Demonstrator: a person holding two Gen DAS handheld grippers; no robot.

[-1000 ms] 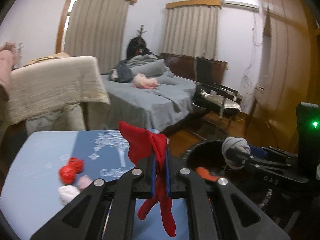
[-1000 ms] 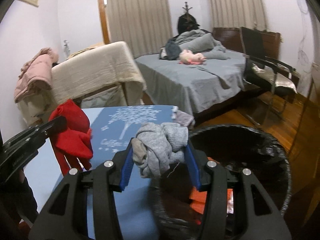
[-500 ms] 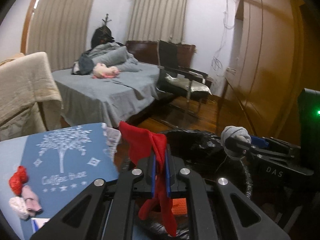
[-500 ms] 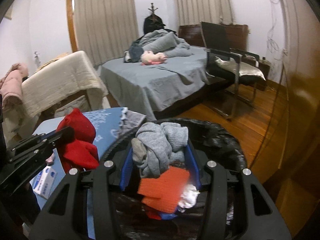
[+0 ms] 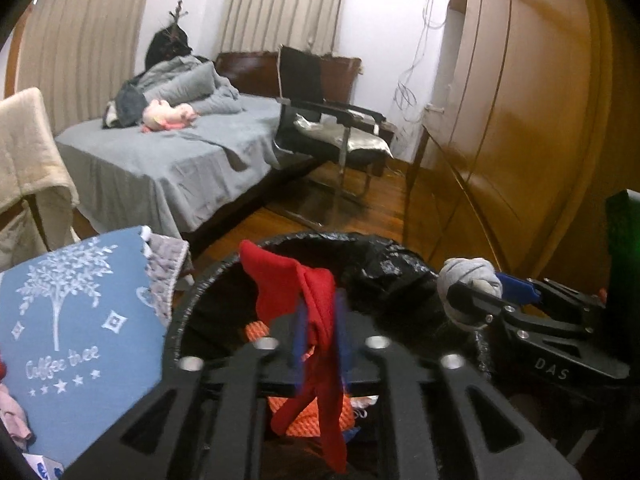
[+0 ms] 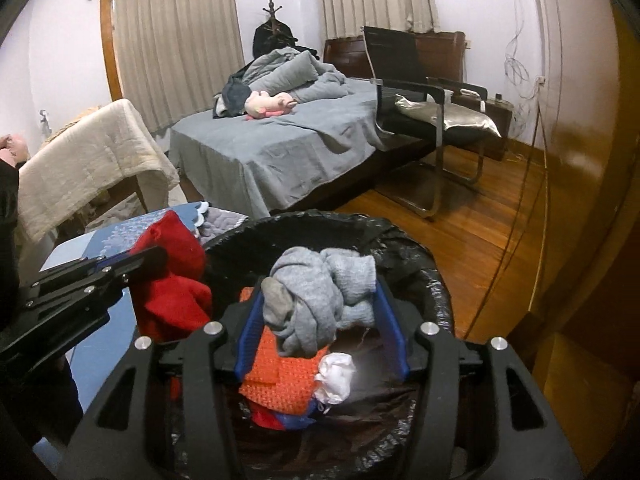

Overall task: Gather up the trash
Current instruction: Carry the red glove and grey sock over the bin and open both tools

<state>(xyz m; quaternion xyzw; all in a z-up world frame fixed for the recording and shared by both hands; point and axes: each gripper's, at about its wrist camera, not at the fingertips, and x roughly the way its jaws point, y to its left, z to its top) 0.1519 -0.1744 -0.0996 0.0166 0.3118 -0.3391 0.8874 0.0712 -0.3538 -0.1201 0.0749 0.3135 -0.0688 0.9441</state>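
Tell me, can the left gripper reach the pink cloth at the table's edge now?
Probably not at once: the left gripper hangs over the bin, its opening jaws still around the red cloth; the pink cloth lies aside, unblocked.

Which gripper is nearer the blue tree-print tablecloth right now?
Left. The left gripper, jaws opening around a red cloth, hangs at the black-lined bin's rim beside the tablecloth; the right gripper, opening around a grey knitted bundle, is over the bin's middle, farther off.
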